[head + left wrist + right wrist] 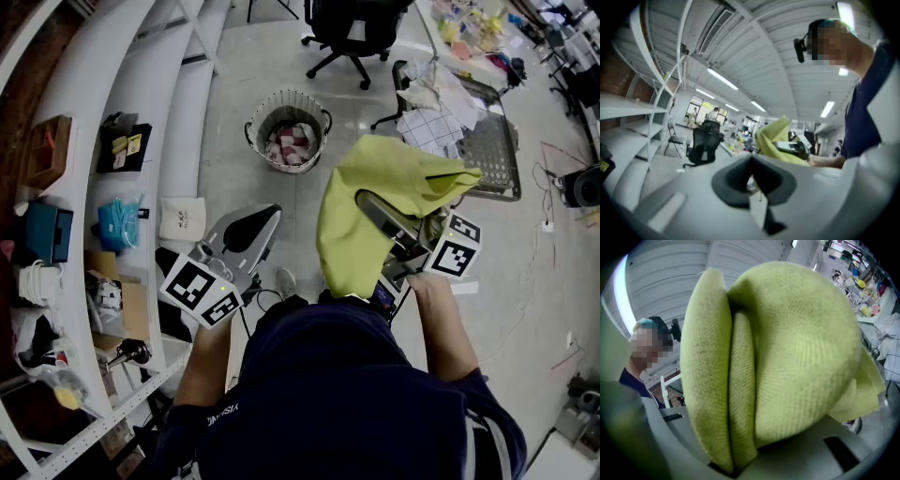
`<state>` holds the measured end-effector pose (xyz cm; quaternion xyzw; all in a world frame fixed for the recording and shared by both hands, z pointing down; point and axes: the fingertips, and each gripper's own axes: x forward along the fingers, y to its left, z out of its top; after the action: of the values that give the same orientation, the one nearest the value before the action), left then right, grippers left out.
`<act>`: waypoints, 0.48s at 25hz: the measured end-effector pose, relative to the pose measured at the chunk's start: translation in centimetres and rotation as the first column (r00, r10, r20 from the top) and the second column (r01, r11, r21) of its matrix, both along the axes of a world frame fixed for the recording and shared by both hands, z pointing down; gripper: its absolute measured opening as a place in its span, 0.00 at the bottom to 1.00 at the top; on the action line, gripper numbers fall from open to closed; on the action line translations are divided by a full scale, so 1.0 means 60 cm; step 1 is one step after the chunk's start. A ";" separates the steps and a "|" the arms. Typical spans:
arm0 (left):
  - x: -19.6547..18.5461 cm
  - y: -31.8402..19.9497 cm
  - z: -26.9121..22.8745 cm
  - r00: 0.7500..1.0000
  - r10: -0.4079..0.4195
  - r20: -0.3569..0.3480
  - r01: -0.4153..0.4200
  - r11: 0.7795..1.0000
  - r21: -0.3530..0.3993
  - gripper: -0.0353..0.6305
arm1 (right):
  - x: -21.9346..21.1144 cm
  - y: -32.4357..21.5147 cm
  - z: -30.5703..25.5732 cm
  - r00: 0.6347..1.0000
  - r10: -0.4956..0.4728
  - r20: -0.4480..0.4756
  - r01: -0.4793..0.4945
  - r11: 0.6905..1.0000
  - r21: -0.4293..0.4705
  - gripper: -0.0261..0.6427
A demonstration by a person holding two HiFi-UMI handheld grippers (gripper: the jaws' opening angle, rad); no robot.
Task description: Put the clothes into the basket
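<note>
A yellow-green cloth (345, 234) hangs bunched in folds from the right claw (367, 202), pinched between its jaws and held up off the floor, its loose end draping downward. The round wire basket (261, 141) stands upright on the floor further ahead, apart from the cloth, with a red-and-white checked garment (292, 145) crumpled inside it

We see a black office chair (354, 33) ahead, white shelving (89, 112) at our left, a teal box (49, 232) on it, perhaps a mesh rack (489, 155) far right.
</note>
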<state>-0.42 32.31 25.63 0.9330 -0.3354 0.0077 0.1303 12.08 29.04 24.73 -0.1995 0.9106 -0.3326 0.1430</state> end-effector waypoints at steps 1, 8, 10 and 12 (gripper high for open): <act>0.000 0.000 0.000 1.000 -0.001 0.000 0.001 1.000 0.000 0.06 | 0.000 0.000 0.000 1.000 -0.001 0.001 0.001 1.000 -0.001 0.18; 0.004 -0.003 0.003 1.000 -0.005 0.006 0.005 1.000 -0.006 0.06 | 0.003 -0.003 0.002 1.000 -0.009 0.001 0.009 1.000 -0.006 0.18; 0.007 -0.004 0.006 1.000 -0.006 0.008 0.006 1.000 -0.009 0.06 | 0.006 -0.005 0.003 1.000 -0.009 0.004 0.009 1.000 -0.006 0.18; 0.009 -0.005 0.007 1.000 -0.006 0.007 0.006 1.000 -0.012 0.06 | 0.009 -0.007 0.004 1.000 -0.007 0.007 0.007 1.000 -0.008 0.18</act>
<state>0.12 31.99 26.06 0.9312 -0.3386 0.0126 0.1345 12.60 28.63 24.95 -0.1957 0.9095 -0.3372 0.1444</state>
